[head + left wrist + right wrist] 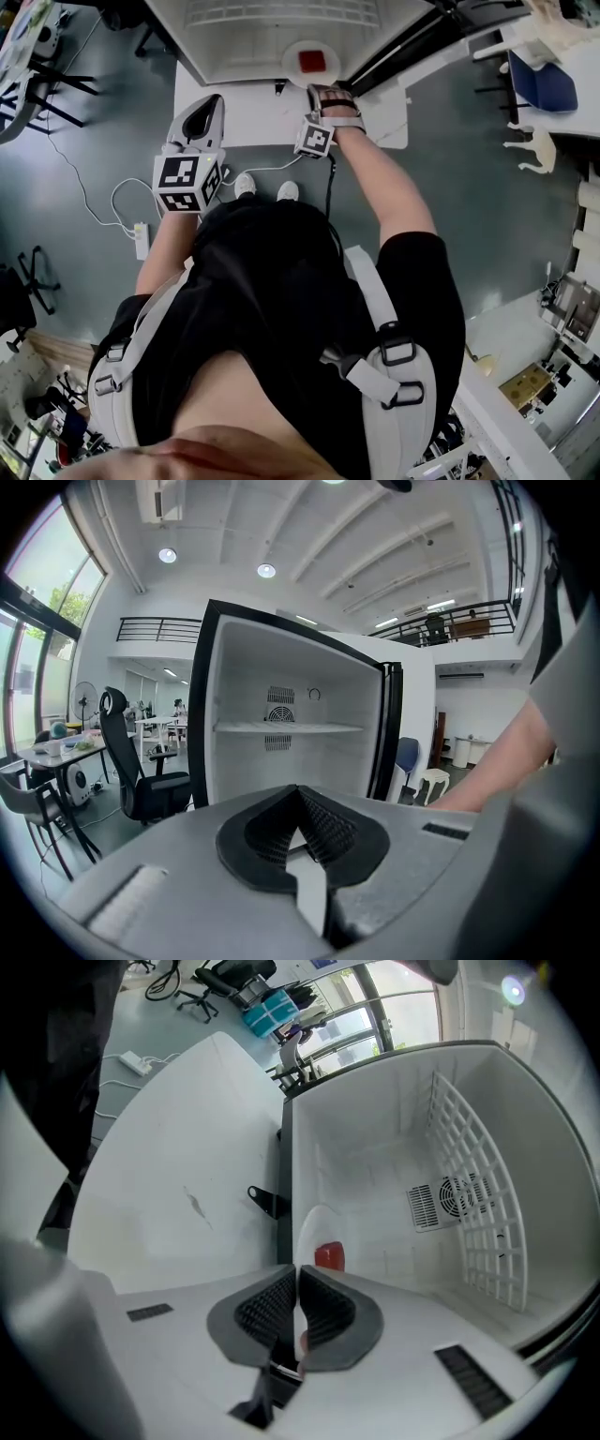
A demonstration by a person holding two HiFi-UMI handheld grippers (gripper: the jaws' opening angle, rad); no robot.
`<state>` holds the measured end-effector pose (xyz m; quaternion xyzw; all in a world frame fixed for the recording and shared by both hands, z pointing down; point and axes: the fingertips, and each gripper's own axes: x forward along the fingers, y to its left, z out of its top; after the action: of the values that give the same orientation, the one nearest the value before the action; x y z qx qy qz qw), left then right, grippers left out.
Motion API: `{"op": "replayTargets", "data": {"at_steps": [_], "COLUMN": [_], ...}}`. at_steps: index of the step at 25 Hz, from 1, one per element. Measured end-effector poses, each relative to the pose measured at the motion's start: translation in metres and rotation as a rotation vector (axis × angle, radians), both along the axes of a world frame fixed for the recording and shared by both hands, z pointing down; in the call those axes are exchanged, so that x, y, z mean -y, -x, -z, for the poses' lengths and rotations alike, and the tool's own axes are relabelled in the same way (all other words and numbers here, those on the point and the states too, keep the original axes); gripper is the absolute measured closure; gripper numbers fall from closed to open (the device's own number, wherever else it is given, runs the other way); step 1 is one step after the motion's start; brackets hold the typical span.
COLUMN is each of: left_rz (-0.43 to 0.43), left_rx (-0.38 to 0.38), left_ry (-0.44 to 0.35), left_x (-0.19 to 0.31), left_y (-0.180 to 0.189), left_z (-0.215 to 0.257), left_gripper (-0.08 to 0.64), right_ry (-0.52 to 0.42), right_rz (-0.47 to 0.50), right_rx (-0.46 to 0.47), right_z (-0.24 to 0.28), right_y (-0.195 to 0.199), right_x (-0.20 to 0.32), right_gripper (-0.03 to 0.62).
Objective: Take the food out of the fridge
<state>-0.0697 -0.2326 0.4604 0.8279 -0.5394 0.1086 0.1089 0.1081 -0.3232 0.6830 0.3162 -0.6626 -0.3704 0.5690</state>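
Observation:
A white plate (298, 54) carrying a red piece of food (312, 62) sits at the front edge of the open fridge compartment (253, 33). My right gripper (325, 94) is shut on the plate's near rim. In the right gripper view the plate (312, 1227) stands edge-on just beyond the jaws, with the red food (329, 1256) on it. My left gripper (195, 131) hangs to the left of the fridge, shut and holding nothing. The left gripper view looks at the open fridge (281, 733), whose inner shelf (286, 727) is bare.
A wire rack (473, 1213) lines one wall of the compartment. The fridge door (412, 42) stands open on the right. A power strip and cable (141, 240) lie on the floor at left. Office chairs (136, 771) and tables stand around, and a blue chair (541, 84) is at right.

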Motion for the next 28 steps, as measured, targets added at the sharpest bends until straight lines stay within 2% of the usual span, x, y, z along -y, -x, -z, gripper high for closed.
{"op": "replayTargets", "data": {"at_steps": [4, 7, 14, 28], "left_rz": [0.001, -0.001, -0.019, -0.073], "left_rx": [0.008, 0.012, 0.018, 0.019], "left_ry": [-0.003, 0.000, 0.003, -0.002], "left_x": [-0.002, -0.003, -0.003, 0.006], "left_y": [0.000, -0.002, -0.009, -0.030], "left_z": [0.000, -0.001, -0.004, -0.005], "left_gripper": [0.557, 0.557, 0.557, 0.558], "right_ry": [-0.121, -0.174, -0.230, -0.301], "right_rz": [-0.008, -0.001, 0.030, 0.047], "right_rx": [-0.019, -0.037, -0.061, 0.004], "right_z": [0.013, 0.022, 0.029, 0.064], "right_y": [-0.002, -0.002, -0.003, 0.003], "right_x": [0.002, 0.005, -0.005, -0.007], "right_gripper": [0.577, 0.578, 0.579, 0.578]}}
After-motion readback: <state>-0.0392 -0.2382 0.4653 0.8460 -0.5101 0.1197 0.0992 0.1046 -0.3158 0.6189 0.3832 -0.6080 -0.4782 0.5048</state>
